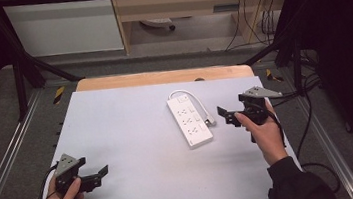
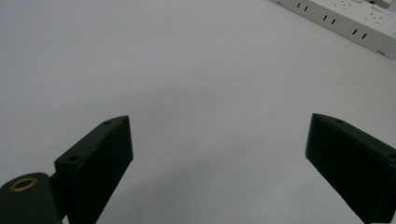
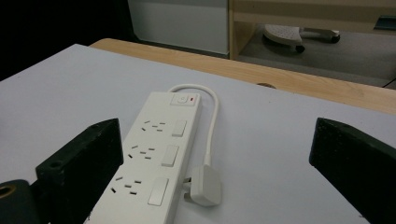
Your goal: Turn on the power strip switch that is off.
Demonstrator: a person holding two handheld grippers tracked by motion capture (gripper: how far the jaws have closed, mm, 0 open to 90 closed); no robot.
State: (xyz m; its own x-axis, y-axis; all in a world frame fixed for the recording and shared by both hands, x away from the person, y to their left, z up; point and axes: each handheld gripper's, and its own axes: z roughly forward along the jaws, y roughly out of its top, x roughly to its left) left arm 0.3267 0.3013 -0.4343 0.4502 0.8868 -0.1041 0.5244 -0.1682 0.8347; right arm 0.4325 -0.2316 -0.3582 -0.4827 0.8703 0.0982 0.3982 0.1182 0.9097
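Both grippers – left gripper (image 1: 103, 171), right gripper (image 1: 222, 114) – are held wide apart and empty, and the rigid, light-looking power strip (image 3: 152, 154) is probably best gripped across its narrow sides.

Even, soft light falls from above on the pale table (image 1: 133, 134), which reads bright with no glare, while the surroundings sink to near black at the high view's sides. Shadows are faint: a soft smudge lies beneath the left gripper (image 2: 219, 154). Its black jaws show little detail. All three pictures are slightly soft and grainy.
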